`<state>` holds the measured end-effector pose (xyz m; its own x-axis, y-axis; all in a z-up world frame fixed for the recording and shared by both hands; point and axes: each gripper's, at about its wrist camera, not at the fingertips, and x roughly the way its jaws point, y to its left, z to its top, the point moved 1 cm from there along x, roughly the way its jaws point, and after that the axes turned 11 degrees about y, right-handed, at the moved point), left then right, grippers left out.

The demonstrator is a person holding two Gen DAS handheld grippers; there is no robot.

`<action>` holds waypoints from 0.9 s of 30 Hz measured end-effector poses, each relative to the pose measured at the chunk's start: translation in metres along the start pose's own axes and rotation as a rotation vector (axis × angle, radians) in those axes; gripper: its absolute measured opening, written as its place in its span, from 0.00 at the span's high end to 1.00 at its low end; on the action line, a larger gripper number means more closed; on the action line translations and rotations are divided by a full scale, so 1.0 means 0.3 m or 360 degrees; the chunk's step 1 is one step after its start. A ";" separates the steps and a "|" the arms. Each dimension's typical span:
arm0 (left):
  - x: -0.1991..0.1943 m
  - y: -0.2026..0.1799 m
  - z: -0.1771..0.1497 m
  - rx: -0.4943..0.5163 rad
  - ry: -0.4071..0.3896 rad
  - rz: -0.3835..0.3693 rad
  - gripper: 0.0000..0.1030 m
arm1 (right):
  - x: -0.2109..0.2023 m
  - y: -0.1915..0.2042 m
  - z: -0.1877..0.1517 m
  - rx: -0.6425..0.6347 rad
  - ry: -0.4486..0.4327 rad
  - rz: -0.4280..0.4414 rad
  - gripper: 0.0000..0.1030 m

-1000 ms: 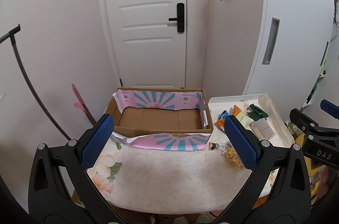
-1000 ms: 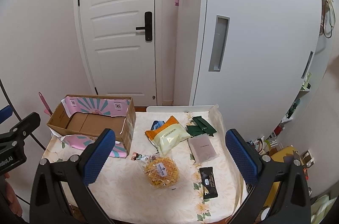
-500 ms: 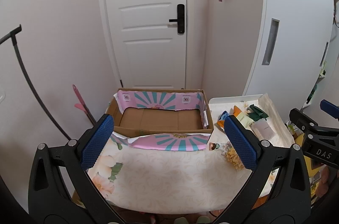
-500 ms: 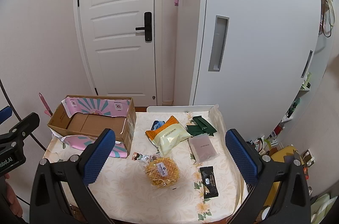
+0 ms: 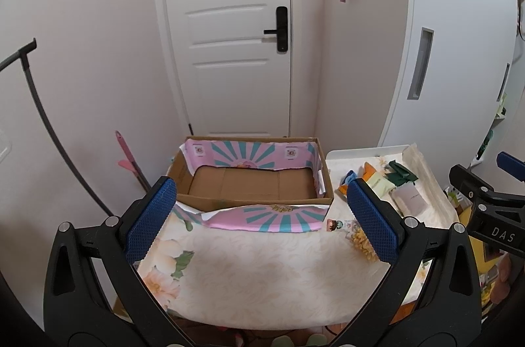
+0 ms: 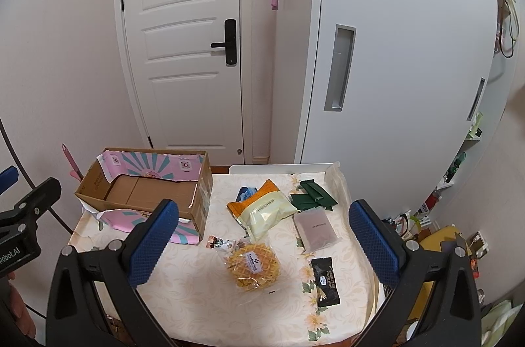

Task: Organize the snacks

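Note:
An empty cardboard box [image 5: 252, 183] with pink and teal flaps stands on the left of the table; it also shows in the right wrist view [image 6: 147, 192]. Snacks lie to its right: a waffle in clear wrap [image 6: 254, 266], a pale yellow packet [image 6: 267, 215] over an orange one [image 6: 239, 205], dark green packets [image 6: 313, 199], a pinkish pouch [image 6: 316, 230], a black packet [image 6: 325, 281] and a small wrapped sweet [image 6: 220, 242]. My left gripper [image 5: 261, 220] is open and empty, in front of the box. My right gripper [image 6: 264, 243] is open and empty above the snacks.
The table has a floral cloth [image 5: 262, 274] and a white rim [image 6: 279, 168] at the back. A white door [image 6: 187, 51] and a white cabinet [image 6: 393, 68] stand behind. A pink-handled tool [image 5: 129, 160] leans left of the box. Clutter lies on the floor at right [image 6: 433, 232].

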<state>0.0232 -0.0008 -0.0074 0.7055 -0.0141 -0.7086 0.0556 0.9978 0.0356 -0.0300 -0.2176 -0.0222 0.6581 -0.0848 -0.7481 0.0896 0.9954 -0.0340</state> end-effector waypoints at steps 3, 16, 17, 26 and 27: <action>0.000 -0.001 0.001 0.0000 -0.0002 -0.0001 0.00 | -0.001 -0.001 0.000 0.0000 -0.0002 0.0000 0.00; -0.004 -0.006 0.001 -0.0005 -0.0001 -0.0007 0.00 | -0.007 0.010 -0.001 0.0003 -0.0013 0.0000 0.00; -0.004 -0.007 0.001 -0.0004 0.0000 -0.0004 0.00 | -0.012 0.010 -0.002 0.0004 -0.0016 0.0001 0.00; -0.011 -0.005 0.002 0.0001 -0.0015 -0.0035 0.00 | -0.018 0.010 -0.002 0.0007 -0.0018 0.0005 0.00; -0.015 -0.007 0.003 0.0004 -0.0022 -0.0040 0.00 | -0.018 0.010 -0.002 0.0006 -0.0018 0.0003 0.00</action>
<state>0.0204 -0.0029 -0.0036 0.7133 -0.0401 -0.6997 0.0755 0.9969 0.0198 -0.0338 -0.2142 -0.0186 0.6666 -0.0834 -0.7407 0.0910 0.9954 -0.0301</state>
